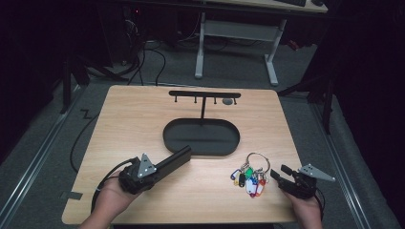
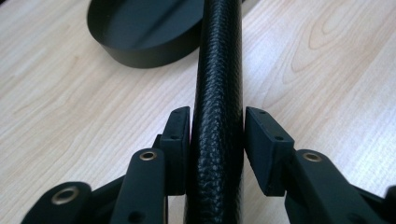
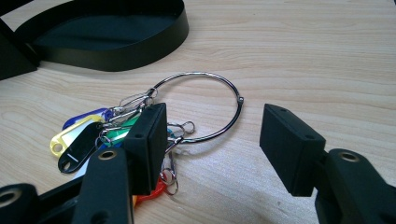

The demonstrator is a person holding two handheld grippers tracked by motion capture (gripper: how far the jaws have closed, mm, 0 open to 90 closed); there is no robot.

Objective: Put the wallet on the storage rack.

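My left gripper [image 1: 160, 168] is shut on a long black bar with a pebbled, leather-like skin [image 1: 179, 156]. The bar points up and right, its far end at the rim of the black oval tray [image 1: 167, 138]. In the left gripper view the bar [image 2: 219, 56] runs up between both pads [image 2: 180, 135]. A steel key ring [image 1: 258, 161] with several coloured tags [image 1: 248, 181] lies on the table at the front right. My right gripper [image 1: 279, 171] is open just right of it. In the right gripper view the ring [image 3: 196, 73] lies beyond the open jaws, with the tags [image 3: 81, 140] by the left pad.
A black T-shaped hook rack [image 1: 204, 94] rises from the tray's back, with a small grey item [image 1: 228, 101] under its right end. The wooden table [image 1: 133, 119] ends close behind the rack. Desk legs and cables stand on the floor beyond.
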